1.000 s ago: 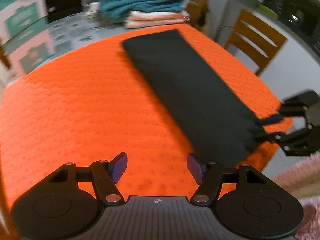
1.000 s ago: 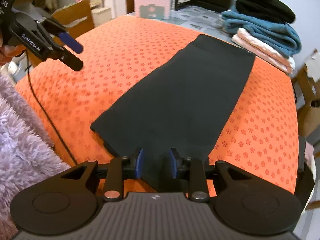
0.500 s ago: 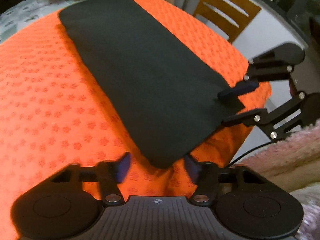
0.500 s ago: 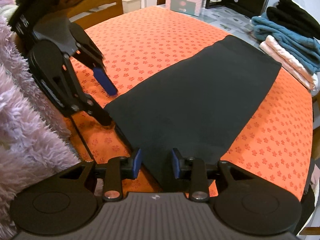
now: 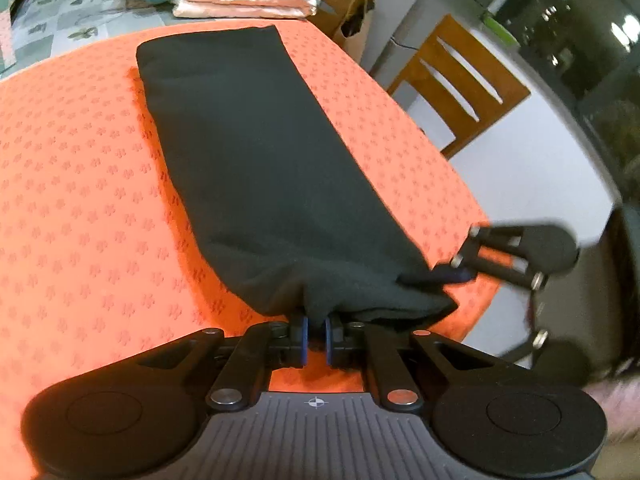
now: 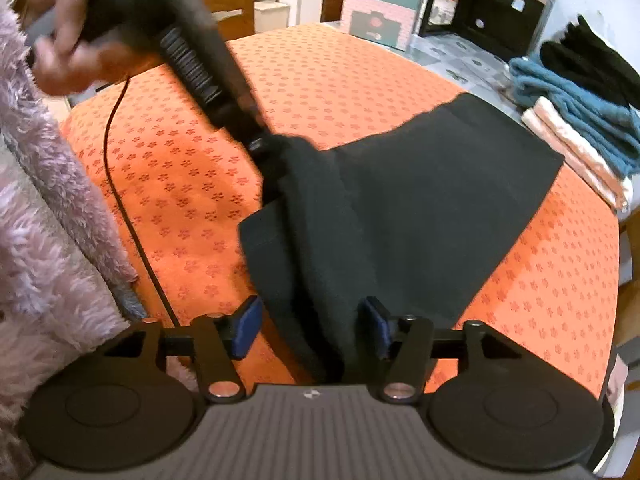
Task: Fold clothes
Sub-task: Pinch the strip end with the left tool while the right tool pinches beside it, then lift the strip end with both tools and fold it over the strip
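The black garment (image 5: 256,168) lies lengthwise on the orange bench (image 5: 80,184), running away from both hands, its near end pinched in the left gripper (image 5: 316,338), which has just closed, while the right gripper (image 6: 312,330), just opening, straddles the hem unclamped.

I see warm indoor light, bright enough to saturate the orange cloth (image 5: 80,184). The black garment (image 5: 256,168) reads nearly flat, its folds hard to make out, with a soft shadow along its left edge. Both views bow strongly at the rims. In my left view the right gripper (image 5: 456,276) is smeared by motion; in my right view the person's hand (image 6: 68,40) and the left gripper (image 6: 264,148) blur. The dark window (image 5: 580,40) shows small glints.
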Motion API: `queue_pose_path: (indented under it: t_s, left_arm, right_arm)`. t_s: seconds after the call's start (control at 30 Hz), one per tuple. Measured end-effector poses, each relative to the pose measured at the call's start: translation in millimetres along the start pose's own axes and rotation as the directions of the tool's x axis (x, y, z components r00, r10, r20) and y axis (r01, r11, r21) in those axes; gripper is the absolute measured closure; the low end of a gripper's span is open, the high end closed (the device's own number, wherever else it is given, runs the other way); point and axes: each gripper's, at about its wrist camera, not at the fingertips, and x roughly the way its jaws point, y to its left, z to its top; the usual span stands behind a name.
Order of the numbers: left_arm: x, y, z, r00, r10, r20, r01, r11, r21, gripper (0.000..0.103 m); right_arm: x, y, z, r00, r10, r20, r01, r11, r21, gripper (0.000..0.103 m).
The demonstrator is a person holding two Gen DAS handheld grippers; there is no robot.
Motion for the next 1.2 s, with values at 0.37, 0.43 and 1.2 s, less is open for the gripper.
queue_pose_path:
  t_s: [0.37,0.43,1.2]
  left_arm:
    - [-8.0,3.1,15.4,1.000,-0.023,-0.009,0.022,0.997,-0.069,0.093]
    - [-10.7,2.7,16.9,1.000,-0.026,-0.001,0.026,0.997,-0.071,0.093]
    - [-93.4,34.4,-9.4,0.986,-0.063,0.157,0.051,0.995,0.084,0.050]
  right_arm:
    - [19.9,13.6,-14.3,0.975,-0.216,0.042,0.216,0.976,-0.004,0.034]
    - [23.2,13.0,-14.3,0.962,-0.267,0.053,0.268,0.964,-0.005,0.034]
    - [-8.4,56.2,29.5,0.870,-0.481,0.104,0.492,0.860,-0.137,0.084]
